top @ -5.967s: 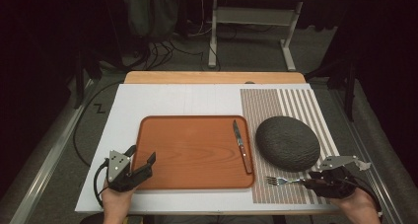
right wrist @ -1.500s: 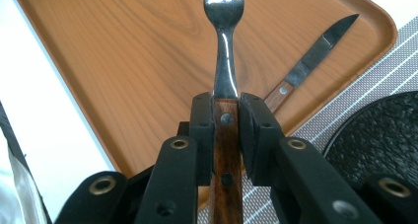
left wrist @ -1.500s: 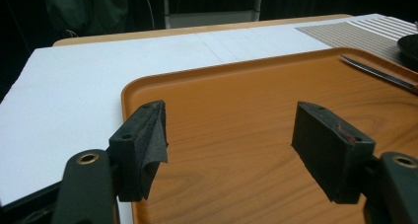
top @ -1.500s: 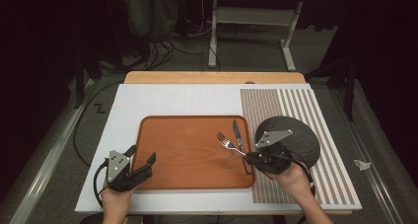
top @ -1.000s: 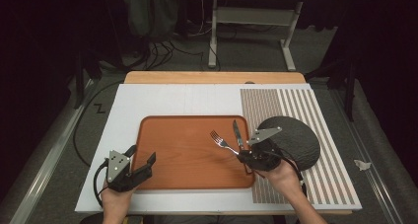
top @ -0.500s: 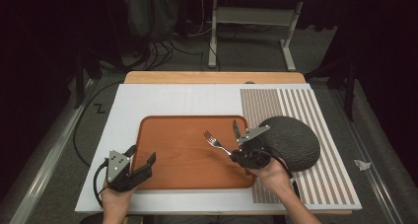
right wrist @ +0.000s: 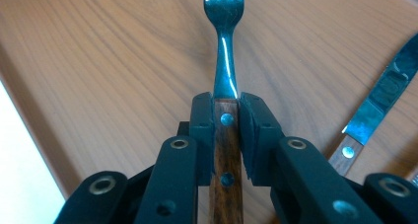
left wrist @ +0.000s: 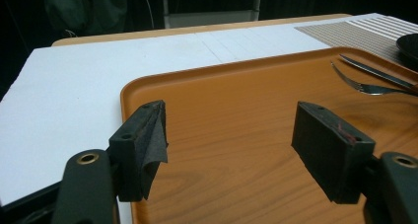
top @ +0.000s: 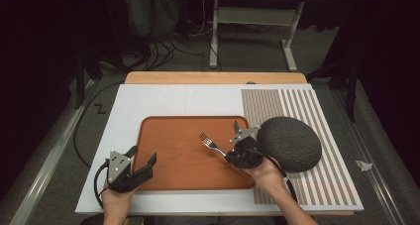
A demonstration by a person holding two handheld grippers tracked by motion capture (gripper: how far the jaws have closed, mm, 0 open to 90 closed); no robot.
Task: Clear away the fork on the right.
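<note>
My right gripper is shut on the wooden handle of a metal fork. The fork's tines point left and away over the orange tray. A knife with a wooden handle lies on the tray's right side, just beside that gripper. The fork reaches in from the right in the left gripper view. My left gripper stands open at the tray's near left corner, with nothing between its jaws.
A dark round bowl-like object rests on a striped placemat to the right of the tray. Everything lies on a white board on a wooden table. A crumpled scrap lies off the board's right edge.
My right gripper has carried the fork leftward from the placemat's edge over the tray, slightly lower. The left gripper has stayed put.
</note>
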